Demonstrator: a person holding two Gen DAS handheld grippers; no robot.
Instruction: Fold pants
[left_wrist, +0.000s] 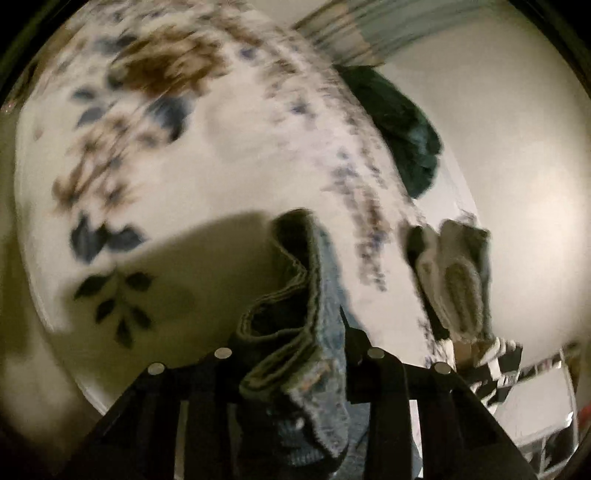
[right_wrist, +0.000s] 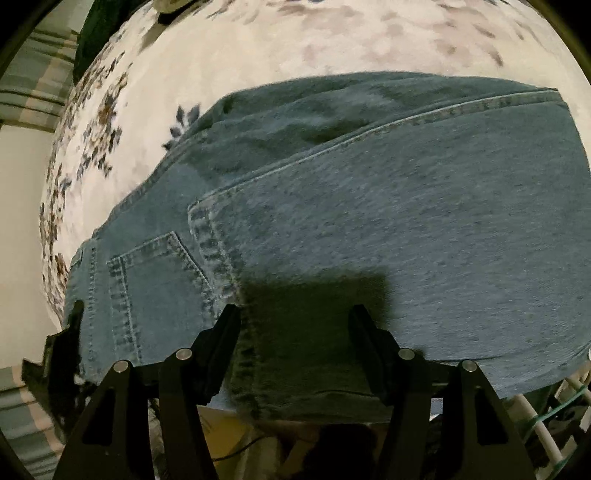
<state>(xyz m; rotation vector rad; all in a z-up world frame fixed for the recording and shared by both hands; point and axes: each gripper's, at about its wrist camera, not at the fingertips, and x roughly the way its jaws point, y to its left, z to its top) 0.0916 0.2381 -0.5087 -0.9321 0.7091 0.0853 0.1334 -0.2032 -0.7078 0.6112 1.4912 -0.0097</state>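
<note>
Blue denim pants (right_wrist: 369, 206) lie flat on a white floral bedspread (right_wrist: 258, 40), back pocket (right_wrist: 155, 280) to the left, reaching the bed's near edge. My right gripper (right_wrist: 295, 321) points steeply down over them, open, its fingers wide apart with flat denim and its own shadow between them. In the blurred left wrist view, a bunched, thick-seamed edge of the pants (left_wrist: 295, 295) stands up between the fingers of my left gripper (left_wrist: 291, 339), which is shut on it above the bedspread (left_wrist: 207, 162). A black shape (right_wrist: 70, 332) at the pants' left edge may be that gripper.
A dark green cloth (left_wrist: 399, 125) lies at the bed's far edge, also seen in the right wrist view as a dark green cloth (right_wrist: 96, 33). A pale folded cloth (left_wrist: 458, 273) sits right of the left gripper. Striped rug (right_wrist: 33, 74) covers the floor. A white rack (right_wrist: 546, 421) stands at lower right.
</note>
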